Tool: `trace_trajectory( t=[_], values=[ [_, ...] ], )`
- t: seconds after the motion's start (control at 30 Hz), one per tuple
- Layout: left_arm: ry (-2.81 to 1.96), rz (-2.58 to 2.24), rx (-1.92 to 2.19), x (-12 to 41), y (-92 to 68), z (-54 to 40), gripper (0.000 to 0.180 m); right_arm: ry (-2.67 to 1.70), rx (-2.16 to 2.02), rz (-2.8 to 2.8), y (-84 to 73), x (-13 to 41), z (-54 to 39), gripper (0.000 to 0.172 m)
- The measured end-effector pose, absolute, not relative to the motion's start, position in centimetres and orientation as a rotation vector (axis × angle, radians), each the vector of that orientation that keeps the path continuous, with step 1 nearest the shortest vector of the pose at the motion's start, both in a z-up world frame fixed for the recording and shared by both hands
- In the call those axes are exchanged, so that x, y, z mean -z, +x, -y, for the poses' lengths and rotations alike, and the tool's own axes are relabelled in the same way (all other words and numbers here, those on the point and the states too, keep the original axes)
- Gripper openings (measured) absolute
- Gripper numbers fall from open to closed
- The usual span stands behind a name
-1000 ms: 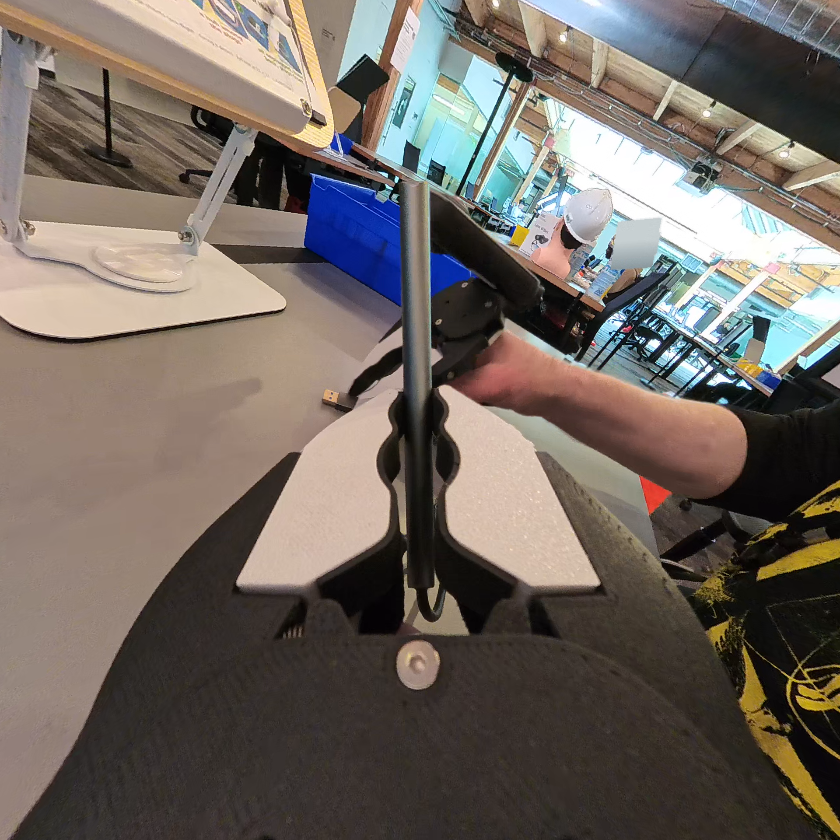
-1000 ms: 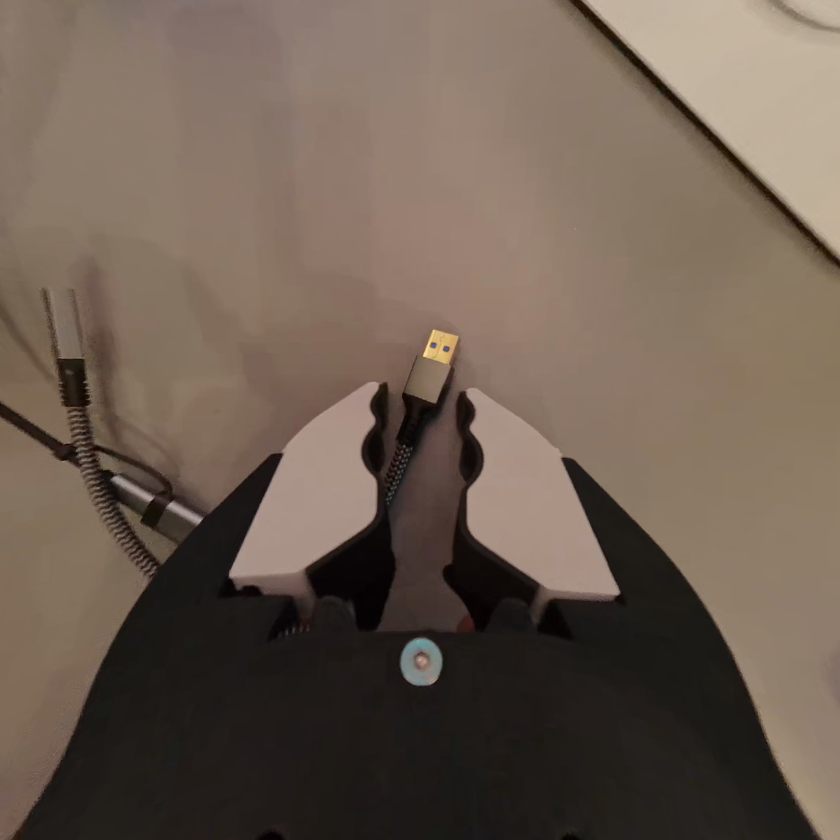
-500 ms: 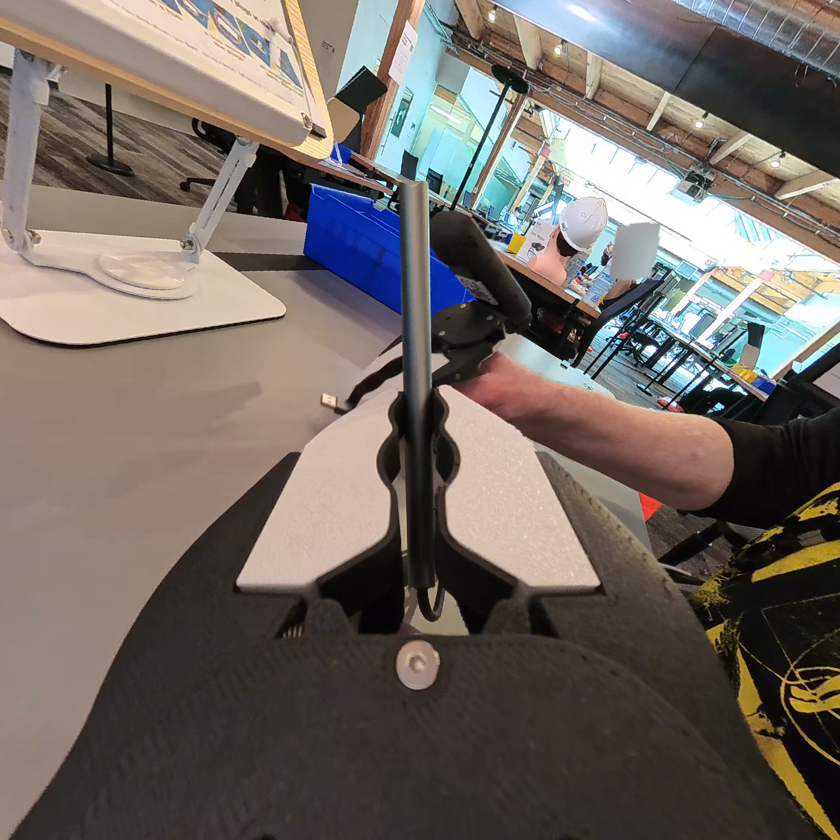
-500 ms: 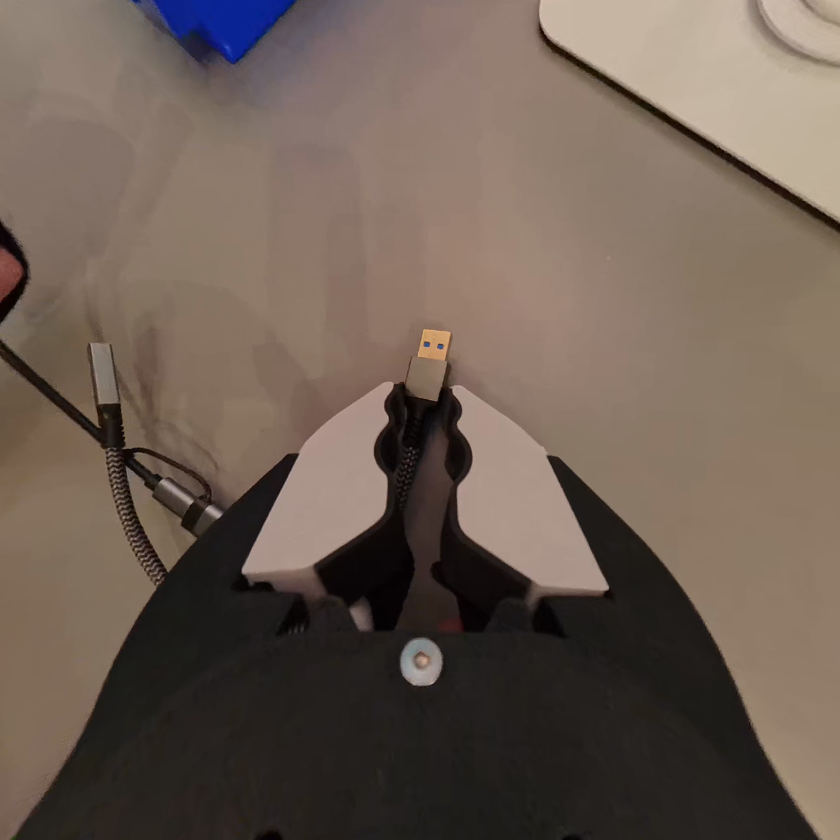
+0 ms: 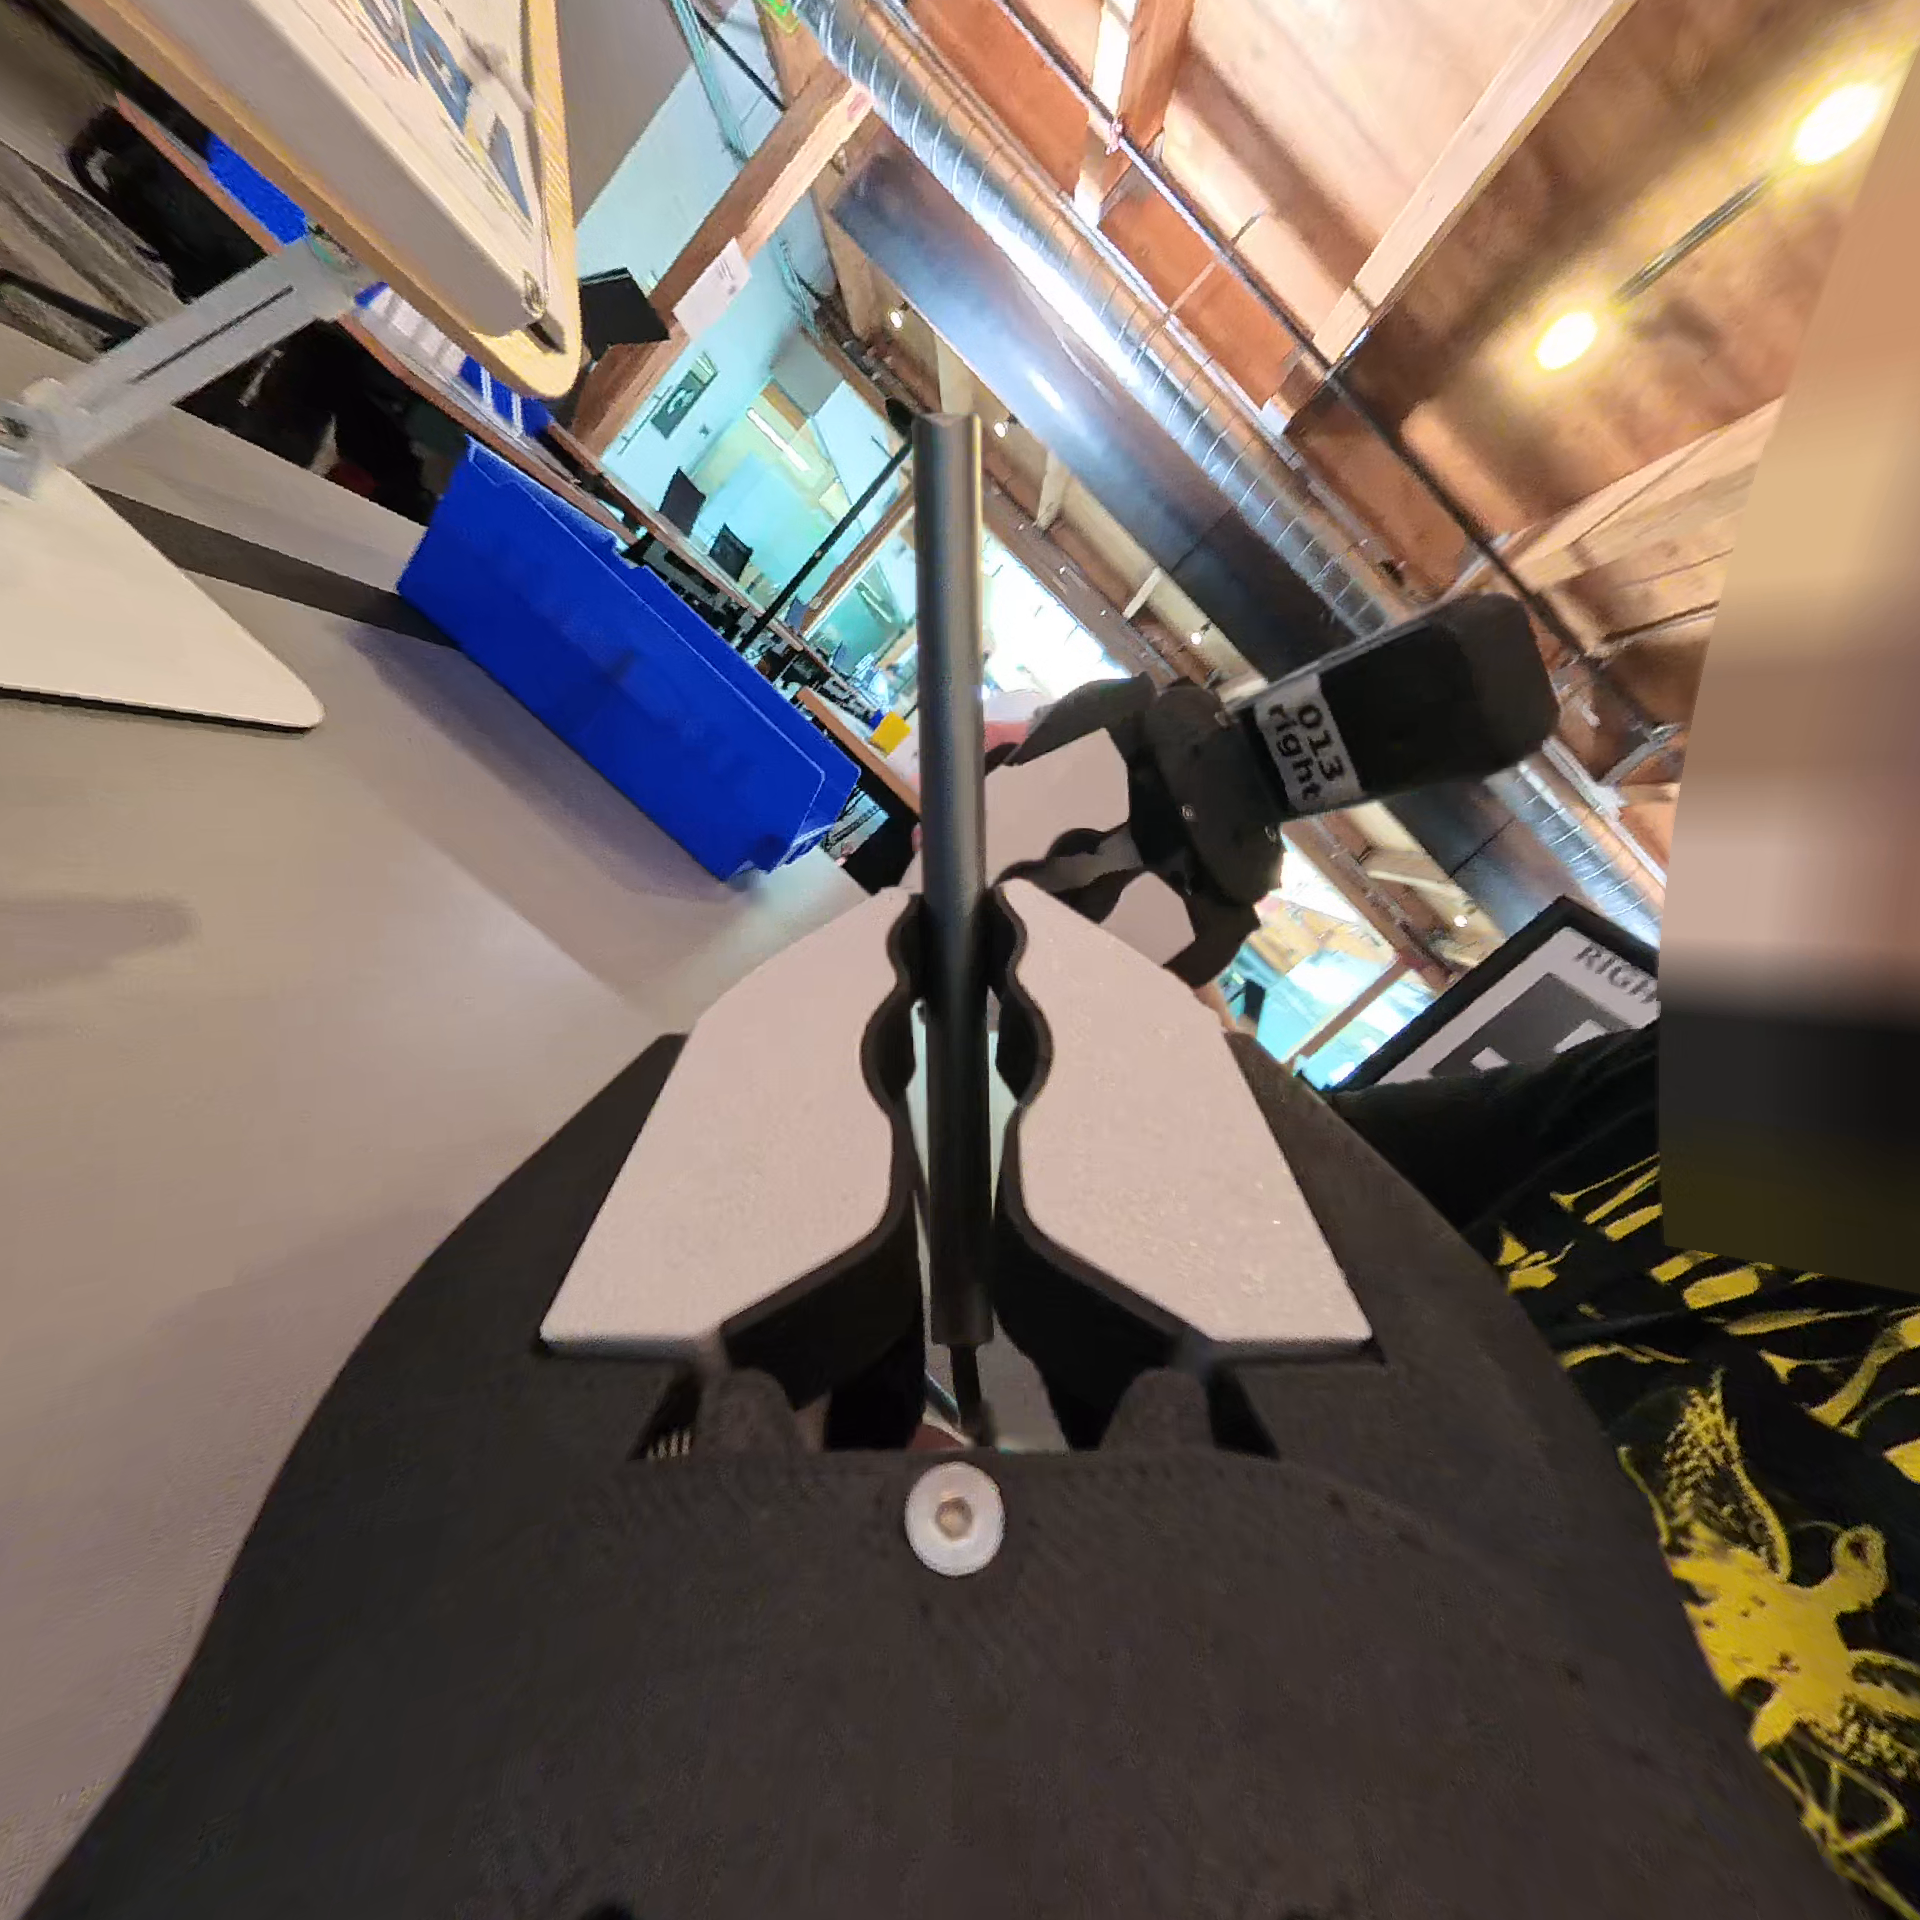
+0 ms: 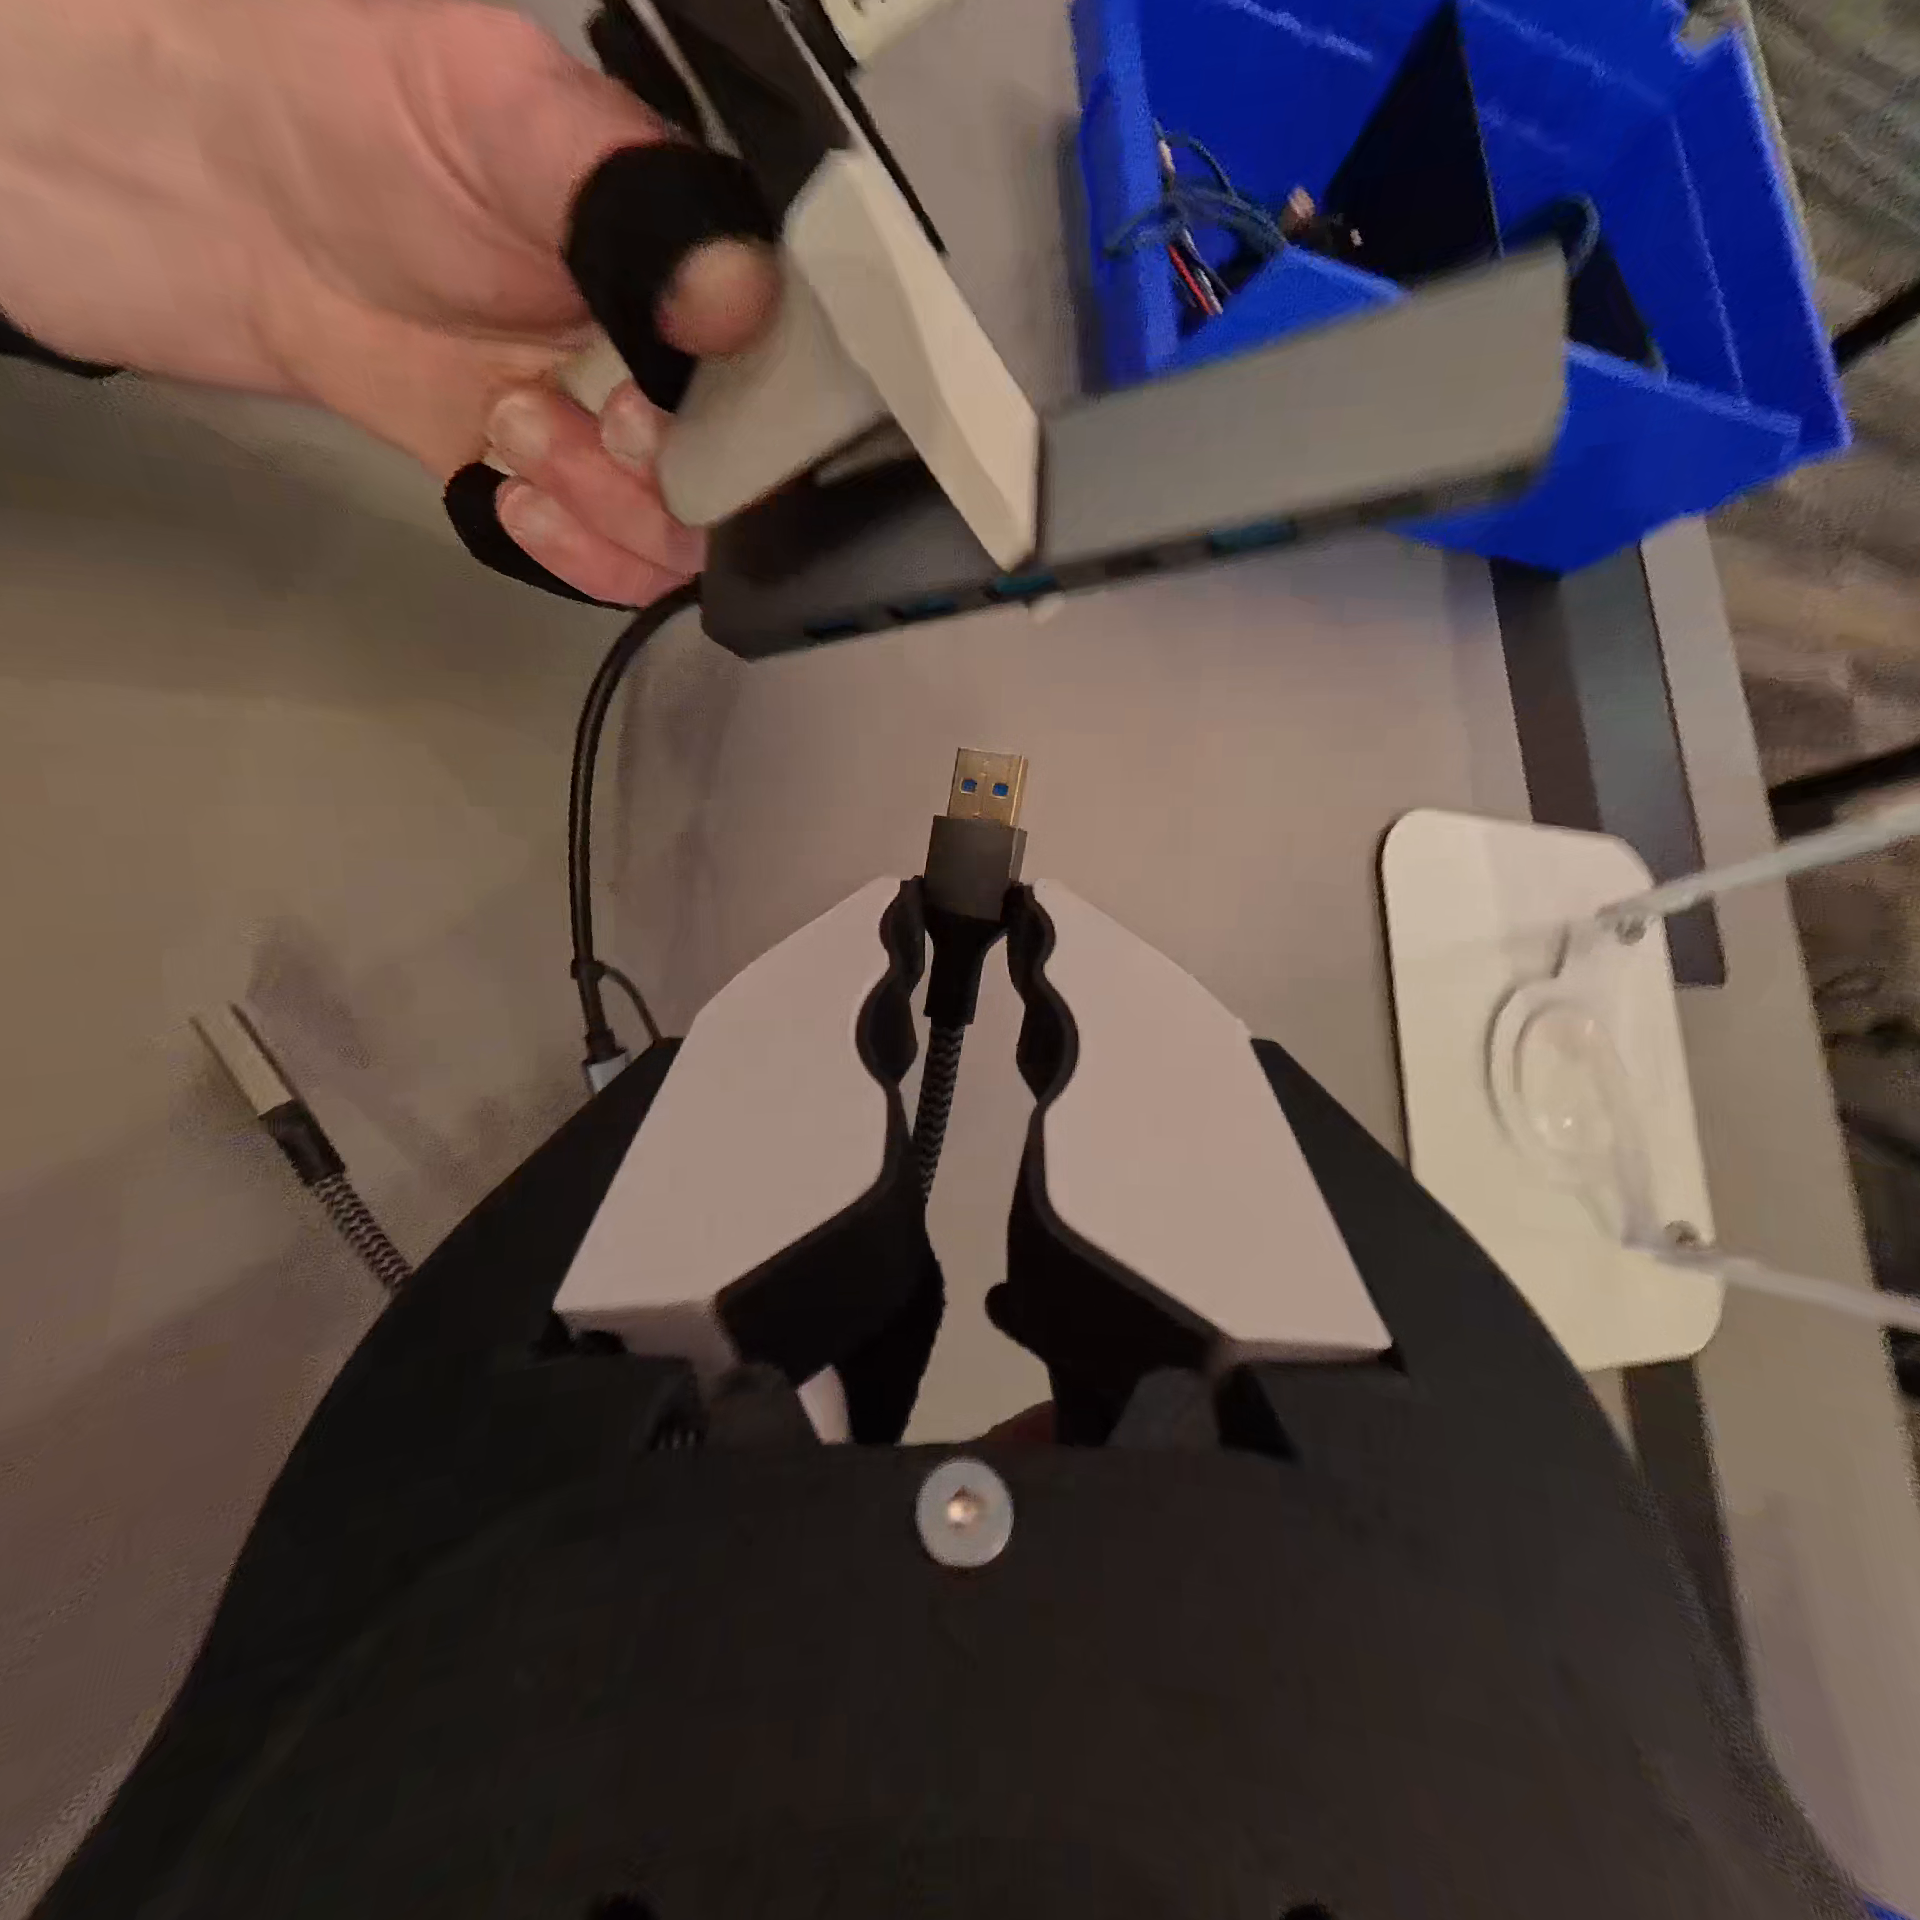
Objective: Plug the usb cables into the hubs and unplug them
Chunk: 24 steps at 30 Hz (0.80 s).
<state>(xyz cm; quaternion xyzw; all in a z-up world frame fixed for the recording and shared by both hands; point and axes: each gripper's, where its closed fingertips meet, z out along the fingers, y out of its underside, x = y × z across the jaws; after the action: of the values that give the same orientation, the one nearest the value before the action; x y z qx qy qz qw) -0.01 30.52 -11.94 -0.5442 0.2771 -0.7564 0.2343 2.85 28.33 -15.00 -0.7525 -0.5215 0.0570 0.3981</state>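
Braided grey cable runs up between my right jaws point(image 6: 964, 904), which are clamped on the dark housing of the USB plug point(image 6: 977, 868); its gold tip points forward, free in the air above the desk point(image 6: 312, 779). A little farther, my left jaws point(image 5: 954, 914) are pressed together on the slim grey hub point(image 6: 1299, 468), held on its thin edge so that the row of blue ports point(image 6: 1023, 585) faces the plug. Plug and hub are near but well apart yet, and the plug seems to aim between two ports, not straight into one.

I judge the risk is mostly in alignment. If the plug arrives tilted or turned the wrong way up, it can scrape the port rim or jam. The hub is gripped on a narrow edge, so a hard push may rotate it in the left jaws. A second cable point(image 6: 312, 1164) lies on the desk beside me, and the hub's own lead point(image 6: 582, 831) hangs close; both could snag. Behind stands a blue bin point(image 6: 1558, 260).
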Motion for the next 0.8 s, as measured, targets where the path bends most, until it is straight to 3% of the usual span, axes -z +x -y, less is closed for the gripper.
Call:
trace_trajectory(
  t=[0.8],
  values=[
    [-1.623,-0.512,2.161,11.8,2.5,-30.4,0.011,-1.854,0.009,1.566,3.3,14.4,-28.1,0.015]
  ],
)
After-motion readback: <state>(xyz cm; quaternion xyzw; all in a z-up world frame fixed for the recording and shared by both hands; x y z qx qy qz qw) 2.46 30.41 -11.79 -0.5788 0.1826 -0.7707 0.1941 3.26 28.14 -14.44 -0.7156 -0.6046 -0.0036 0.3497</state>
